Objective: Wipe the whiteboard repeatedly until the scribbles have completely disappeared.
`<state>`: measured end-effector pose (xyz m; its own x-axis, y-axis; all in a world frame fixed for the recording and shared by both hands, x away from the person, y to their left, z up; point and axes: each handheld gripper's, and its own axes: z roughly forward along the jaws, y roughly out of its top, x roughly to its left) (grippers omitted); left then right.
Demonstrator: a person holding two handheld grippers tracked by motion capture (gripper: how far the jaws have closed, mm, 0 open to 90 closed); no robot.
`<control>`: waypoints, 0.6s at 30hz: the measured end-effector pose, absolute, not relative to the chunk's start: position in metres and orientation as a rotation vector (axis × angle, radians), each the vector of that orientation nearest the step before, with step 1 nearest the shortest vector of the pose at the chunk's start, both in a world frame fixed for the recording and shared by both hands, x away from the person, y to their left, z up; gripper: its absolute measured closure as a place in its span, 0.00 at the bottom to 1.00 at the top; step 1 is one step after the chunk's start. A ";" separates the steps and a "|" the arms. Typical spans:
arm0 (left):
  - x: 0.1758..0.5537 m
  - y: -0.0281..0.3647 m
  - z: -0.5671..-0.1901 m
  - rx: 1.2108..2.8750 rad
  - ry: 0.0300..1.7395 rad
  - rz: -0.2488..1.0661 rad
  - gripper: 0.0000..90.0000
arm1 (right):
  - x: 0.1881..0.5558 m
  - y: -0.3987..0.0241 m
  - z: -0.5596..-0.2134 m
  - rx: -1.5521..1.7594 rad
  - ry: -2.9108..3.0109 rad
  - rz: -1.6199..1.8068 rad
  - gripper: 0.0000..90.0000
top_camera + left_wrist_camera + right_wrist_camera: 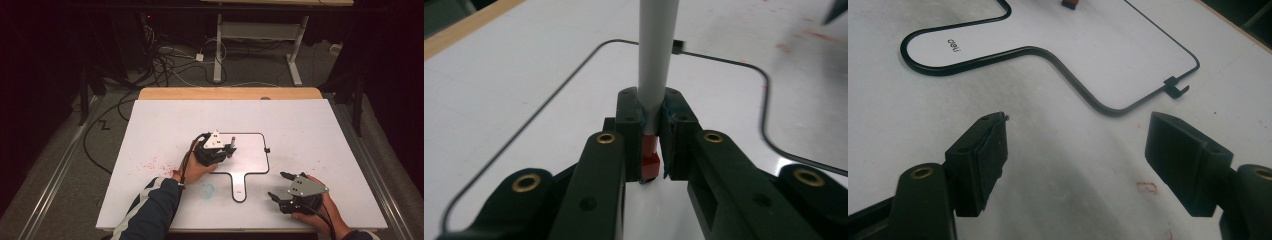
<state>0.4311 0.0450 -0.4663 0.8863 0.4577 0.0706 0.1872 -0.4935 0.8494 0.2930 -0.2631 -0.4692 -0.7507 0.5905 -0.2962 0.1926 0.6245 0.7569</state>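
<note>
Right gripper (278,186) sits nearest the camera in the high view, at about 5 o'clock on the white board (310,125), held in the person's right hand (320,212). Jaws stand well apart with nothing between them; in the right gripper view only bare board shows in the gap.

Left gripper (231,148) at centre of the board, held in the left hand (192,170), striped sleeve (150,210) trailing to 7 o'clock. Jaws clamped together on a grey marker pen (655,55); its red end (650,159) shows low between the pads in the left gripper view, barrel rising toward 12 o'clock.

Marker and left gripper lie over a small handheld whiteboard (250,150) with a thin black rim, handle (239,187) pointing to 6 o'clock, small black clip (267,150) on its 3 o'clock edge. Handle lies between the two grippers.

Red specks (152,162) at 9 o'clock of the left gripper; a faint blue ring (207,190) at its 6 o'clock. Wooden table edge (230,93) at 12 o'clock; cables (165,60) on the floor beyond.
</note>
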 end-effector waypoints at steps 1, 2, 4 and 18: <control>0.436 0.048 -0.467 2.082 0.486 0.361 0.88 | 0.293 -0.263 -0.469 0.617 2.319 0.994 0.29; 0.440 0.051 -0.467 2.074 0.509 0.365 0.88 | 0.292 -0.263 -0.469 0.617 2.318 0.994 0.29; 0.447 0.057 -0.468 2.065 0.527 0.384 0.88 | 0.292 -0.264 -0.469 0.612 2.317 0.995 0.29; 0.421 0.065 -0.467 2.086 0.486 0.285 0.88 | 0.292 -0.263 -0.468 0.614 2.318 0.994 0.29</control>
<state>0.4207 0.0649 -0.4670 0.8943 0.4473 0.0114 0.2282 -0.4779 0.8483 0.2920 -0.2635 -0.4682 -0.7510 0.5906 -0.2952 0.1934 0.6243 0.7569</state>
